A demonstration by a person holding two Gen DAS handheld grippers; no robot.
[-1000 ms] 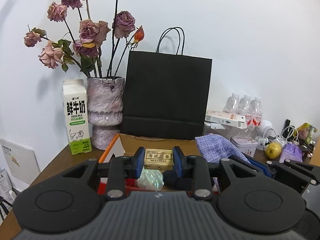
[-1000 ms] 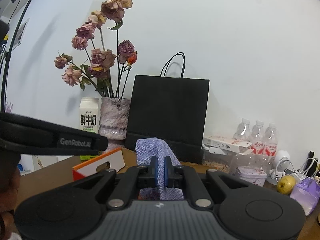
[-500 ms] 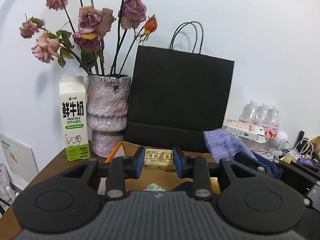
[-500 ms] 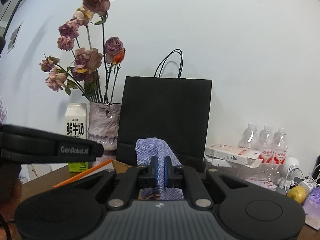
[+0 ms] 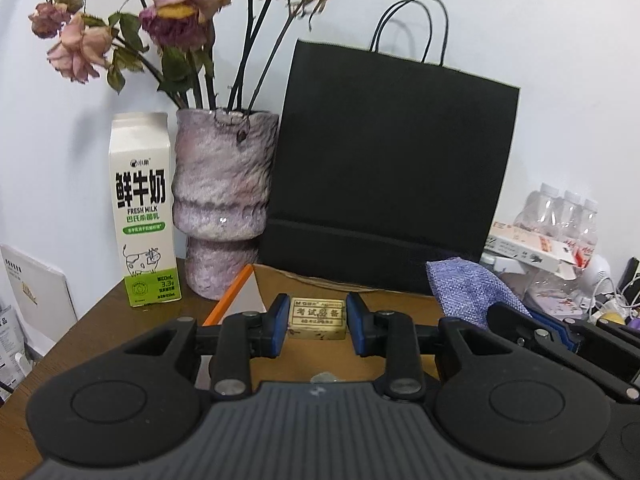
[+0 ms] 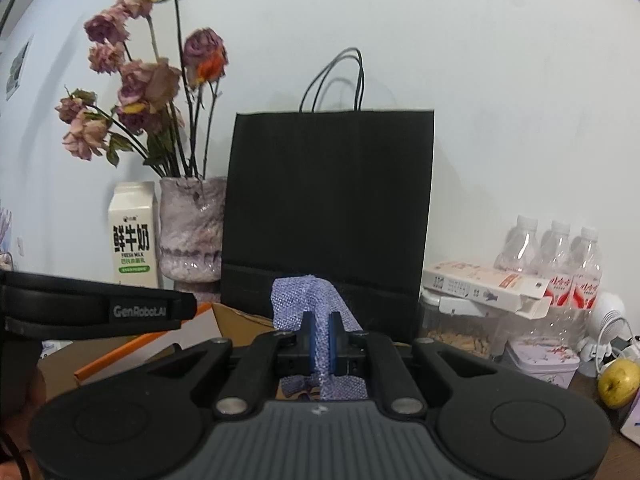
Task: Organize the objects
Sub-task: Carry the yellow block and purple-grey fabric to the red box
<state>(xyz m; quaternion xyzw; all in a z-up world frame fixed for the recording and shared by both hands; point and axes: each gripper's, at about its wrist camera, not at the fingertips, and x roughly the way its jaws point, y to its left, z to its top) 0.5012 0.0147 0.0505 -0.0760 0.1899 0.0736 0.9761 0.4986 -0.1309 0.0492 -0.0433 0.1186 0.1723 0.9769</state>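
Left gripper (image 5: 317, 322): fingers pinching a small yellowish eraser block (image 5: 317, 317) (printed label facing the camera), carried clear above the brown worktop (image 5: 100, 320). Right gripper (image 6: 320, 340): fingers pressed together on a lilac woven pouch (image 6: 308, 300), which bunches above and sags below the pads. In the left wrist view the pouch sits at 3 o'clock from the eraser. Black paper bag (image 5: 392, 168) stands at 12 o'clock, against the wall. Vase of dried roses (image 5: 224, 204) and milk carton (image 5: 142, 208) at 10 o'clock. Water bottles (image 6: 552, 252) at 2 o'clock in the right wrist view.
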